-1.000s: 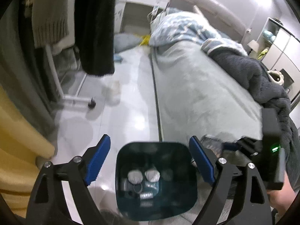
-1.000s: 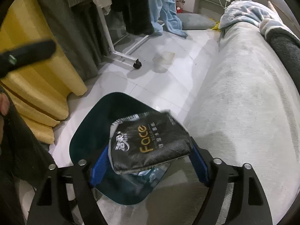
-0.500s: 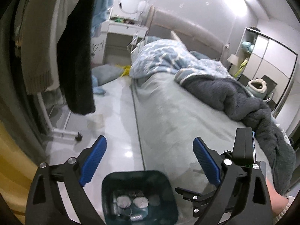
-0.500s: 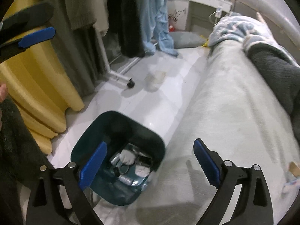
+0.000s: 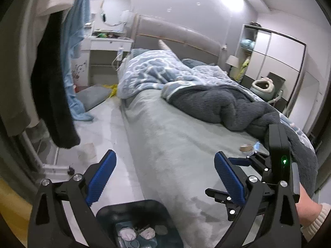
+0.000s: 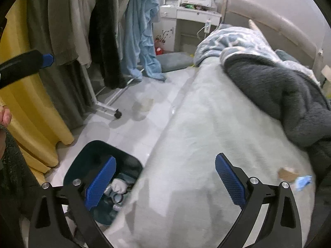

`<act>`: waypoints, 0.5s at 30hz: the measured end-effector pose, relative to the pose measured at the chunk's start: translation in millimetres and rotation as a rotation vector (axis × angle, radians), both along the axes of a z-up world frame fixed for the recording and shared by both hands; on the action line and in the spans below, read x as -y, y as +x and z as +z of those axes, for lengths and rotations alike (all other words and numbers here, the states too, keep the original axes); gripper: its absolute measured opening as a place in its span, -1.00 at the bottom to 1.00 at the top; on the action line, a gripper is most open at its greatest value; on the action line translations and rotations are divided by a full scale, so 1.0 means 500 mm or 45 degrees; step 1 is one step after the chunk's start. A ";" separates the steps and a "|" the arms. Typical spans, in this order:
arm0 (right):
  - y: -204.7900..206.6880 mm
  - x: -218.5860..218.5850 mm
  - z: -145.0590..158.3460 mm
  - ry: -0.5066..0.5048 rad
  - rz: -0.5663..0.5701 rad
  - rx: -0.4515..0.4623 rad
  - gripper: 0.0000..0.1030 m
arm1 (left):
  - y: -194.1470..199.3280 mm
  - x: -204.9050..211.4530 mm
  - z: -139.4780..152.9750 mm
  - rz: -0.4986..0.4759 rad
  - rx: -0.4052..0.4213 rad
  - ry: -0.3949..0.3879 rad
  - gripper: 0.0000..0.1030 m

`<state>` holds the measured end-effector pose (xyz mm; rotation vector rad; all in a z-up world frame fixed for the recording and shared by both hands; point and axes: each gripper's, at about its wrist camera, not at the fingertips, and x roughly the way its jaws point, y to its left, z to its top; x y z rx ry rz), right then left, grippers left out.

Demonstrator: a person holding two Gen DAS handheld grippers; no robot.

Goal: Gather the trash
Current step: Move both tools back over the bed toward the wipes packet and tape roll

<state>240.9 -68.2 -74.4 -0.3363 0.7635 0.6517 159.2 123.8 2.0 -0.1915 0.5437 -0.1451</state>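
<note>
Both claws (image 5: 163, 171) (image 6: 165, 177) gape empty — jaws just widened; trash bin (image 6: 91, 155) sits below-left.

Both wrist views look forward and down along their fingers (image 5: 101, 175); each shows bed (image 5: 175, 144) ahead, trash bin (image 6: 93, 155) below left finger.

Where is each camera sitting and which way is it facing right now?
Left wrist: on the left gripper, looking along the bed toward the headboard; its blue fingers, the right gripper and a hand show.
Right wrist: on the right gripper, facing the bed's edge and the hanging clothes; the left gripper's tip shows.
Shared: bed, bin, grey blanket, scraps.
</note>
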 end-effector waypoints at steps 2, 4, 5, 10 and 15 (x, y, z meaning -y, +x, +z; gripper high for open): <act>0.001 0.018 0.008 -0.003 -0.019 0.016 0.90 | 0.009 0.021 0.003 -0.029 0.009 0.023 0.89; 0.004 0.042 0.020 0.008 -0.045 0.046 0.91 | 0.017 0.035 0.002 -0.049 0.013 0.026 0.89; 0.008 0.054 0.024 0.009 -0.061 0.057 0.91 | 0.024 0.045 0.000 -0.063 0.009 0.023 0.89; 0.032 0.131 0.041 0.009 -0.149 0.104 0.92 | 0.059 0.092 0.009 -0.145 0.006 0.011 0.89; 0.048 0.207 0.057 0.046 -0.241 0.135 0.92 | 0.114 0.140 0.019 -0.209 0.021 0.028 0.89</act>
